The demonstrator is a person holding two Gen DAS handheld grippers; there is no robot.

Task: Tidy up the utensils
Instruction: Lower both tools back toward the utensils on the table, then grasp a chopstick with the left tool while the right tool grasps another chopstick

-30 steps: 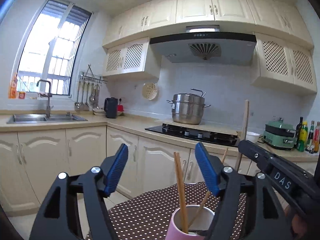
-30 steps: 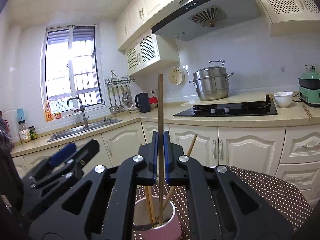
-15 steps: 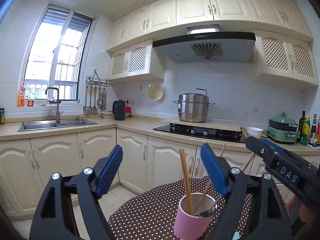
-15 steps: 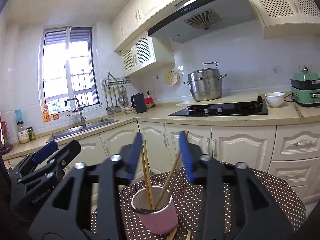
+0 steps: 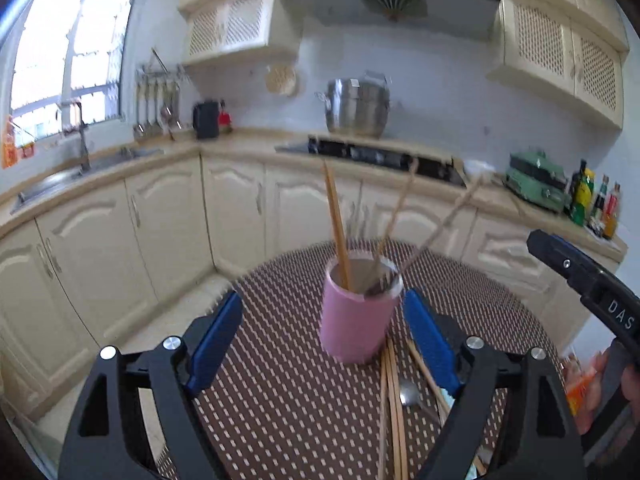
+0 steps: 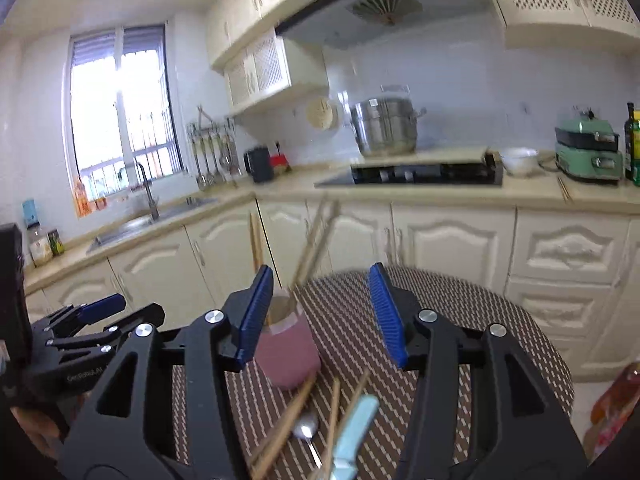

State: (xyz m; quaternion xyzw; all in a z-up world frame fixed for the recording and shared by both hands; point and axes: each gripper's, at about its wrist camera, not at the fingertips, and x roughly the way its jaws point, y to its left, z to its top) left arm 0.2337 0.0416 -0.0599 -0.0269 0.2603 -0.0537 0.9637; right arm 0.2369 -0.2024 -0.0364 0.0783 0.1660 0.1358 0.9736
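A pink cup [image 5: 357,314] stands on the round dotted table [image 5: 280,400] and holds several wooden chopsticks [image 5: 337,224]. It also shows in the right wrist view [image 6: 288,356]. Loose chopsticks [image 5: 394,412] and a metal spoon [image 5: 409,394] lie in front of the cup. In the right wrist view the loose chopsticks [image 6: 286,420], the spoon [image 6: 306,428] and a light blue handle [image 6: 354,428] lie near the front. My left gripper [image 5: 322,344] is open and empty, just in front of the cup. My right gripper [image 6: 320,316] is open and empty above the table.
Cream kitchen cabinets [image 5: 160,216] run behind the table, with a sink [image 5: 60,176], a black hob [image 5: 384,156] with a steel pot [image 5: 357,106], and a green appliance [image 5: 536,180]. An orange packet [image 6: 616,396] lies at the table's right edge.
My right gripper has let go of the chopstick, which now stands in the cup, and has opened wide. Both grippers have pulled back and tilted down, so the loose utensils show.
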